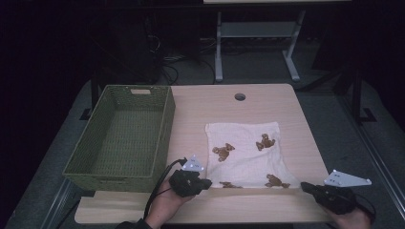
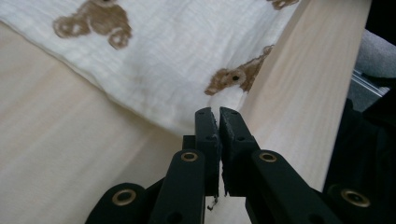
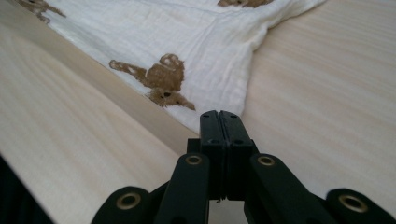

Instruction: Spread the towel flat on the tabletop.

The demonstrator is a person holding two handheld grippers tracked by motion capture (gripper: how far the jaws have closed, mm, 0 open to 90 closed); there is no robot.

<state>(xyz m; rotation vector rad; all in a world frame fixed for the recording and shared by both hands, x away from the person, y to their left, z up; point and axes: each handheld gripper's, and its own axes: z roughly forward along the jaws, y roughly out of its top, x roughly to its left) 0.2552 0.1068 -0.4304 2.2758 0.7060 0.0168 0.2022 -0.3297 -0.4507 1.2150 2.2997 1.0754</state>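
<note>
No text, label, brand, number or sign can be read on anything in these views.

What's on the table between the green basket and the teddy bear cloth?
Nothing. In the high view, the stretch between the green basket and the teddy bear cloth is bare wooden table.
</note>
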